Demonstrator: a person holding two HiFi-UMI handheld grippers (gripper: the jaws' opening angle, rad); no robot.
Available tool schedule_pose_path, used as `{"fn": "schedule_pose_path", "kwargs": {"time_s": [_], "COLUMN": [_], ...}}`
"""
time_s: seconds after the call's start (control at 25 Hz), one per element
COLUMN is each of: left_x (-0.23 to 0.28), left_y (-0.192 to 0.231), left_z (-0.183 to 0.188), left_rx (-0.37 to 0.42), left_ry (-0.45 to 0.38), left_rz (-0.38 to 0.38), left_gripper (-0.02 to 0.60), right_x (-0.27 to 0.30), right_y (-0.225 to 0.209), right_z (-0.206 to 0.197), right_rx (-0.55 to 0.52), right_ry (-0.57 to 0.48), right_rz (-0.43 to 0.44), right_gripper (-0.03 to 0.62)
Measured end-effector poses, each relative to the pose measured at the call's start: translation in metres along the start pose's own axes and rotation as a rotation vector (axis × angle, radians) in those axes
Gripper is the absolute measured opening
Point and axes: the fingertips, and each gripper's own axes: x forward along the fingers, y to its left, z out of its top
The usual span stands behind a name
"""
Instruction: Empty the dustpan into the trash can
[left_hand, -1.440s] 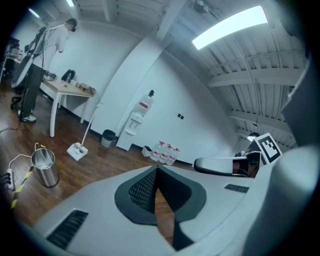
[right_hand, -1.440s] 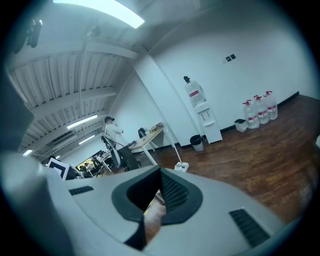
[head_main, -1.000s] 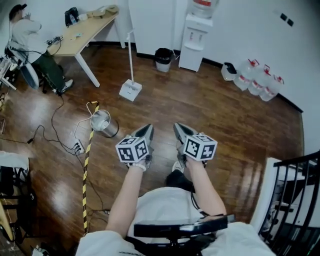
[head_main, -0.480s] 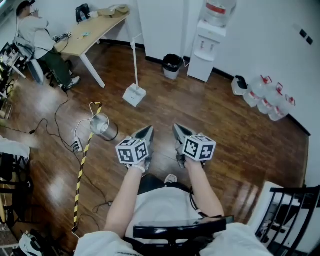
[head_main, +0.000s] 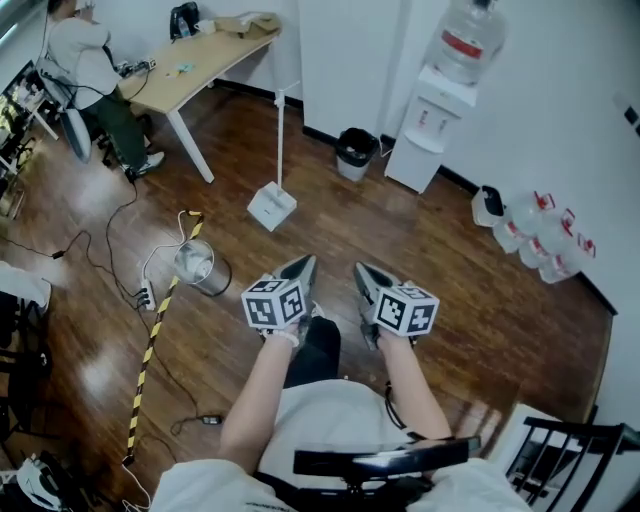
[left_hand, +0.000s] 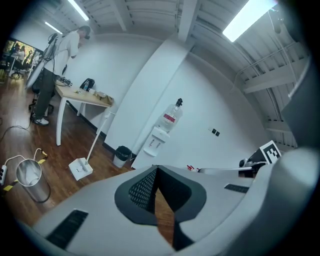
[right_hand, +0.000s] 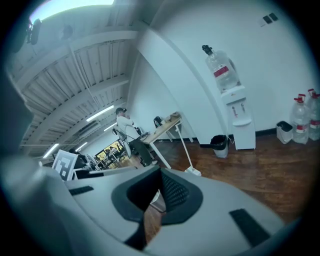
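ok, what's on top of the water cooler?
A clear water bottle with a red label stands on the water cooler. The cooler's top beneath it is covered, so how the bottle sits there can't be seen.

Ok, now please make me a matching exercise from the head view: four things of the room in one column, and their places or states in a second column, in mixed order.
Things:
1. dustpan
2. black trash can
3. metal bin
4. water jugs

Places or states:
A. grouped at the far right of the head view
B. next to the yellow-black tape
C. just left of the water dispenser
D. standing with its long white handle upright

Pairs: 1-D, 2-C, 3-B, 4-A
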Motion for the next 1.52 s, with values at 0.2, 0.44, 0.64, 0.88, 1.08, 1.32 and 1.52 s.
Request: {"fn": "schedule_pose_path", "kwargs": {"time_s": [0.2,0.44,0.64,0.88,1.08,1.32,1.52], "left_x": [0.067,0.124,0.162,0.176,0.194,0.226,0.258], "left_y": [0.029,0.083,0.117,0.144,0.164,0.195,0.221], "left_z": [0.040,0.104,0.159,0.195,0.213,0.235,0.263], "left_rx": [-0.034,-0.059,-0.030,-0.018,-0.047,-0.094,-0.121], "left_ry": [-0.022,-0.034,-0.045,-0.056,-0.063,-0.076,-0.092], "left_rz": [0.013,0.064,0.110,0.150,0.169,0.225,0.256], "left_gripper": [-0.008,-0.008,-0.008,-0.008,-0.008,-0.008,-0.008], "right_x": [0.052,0.143,0.218,0.272,0.316,0.378,0.432], "right_y": [-0.033,-0.045,-0.055,-0.053,-0.050,-0.055,-0.071], "right_z": [0.048,0.111,0.162,0.186,0.203,0.218,0.235], "right_rx": [-0.032,-0.062,-0.074,-0.078,-0.064,-0.110,-0.126], "right_ry": [0.011,0.046,0.067,0.108,0.123,0.167,0.245], "right_rz": [0.048,0.103,0.123,0.169,0.199,0.286,0.269], "right_gripper": [0.010,0.026,0.015,0.011,0.006,0.005,0.005]}}
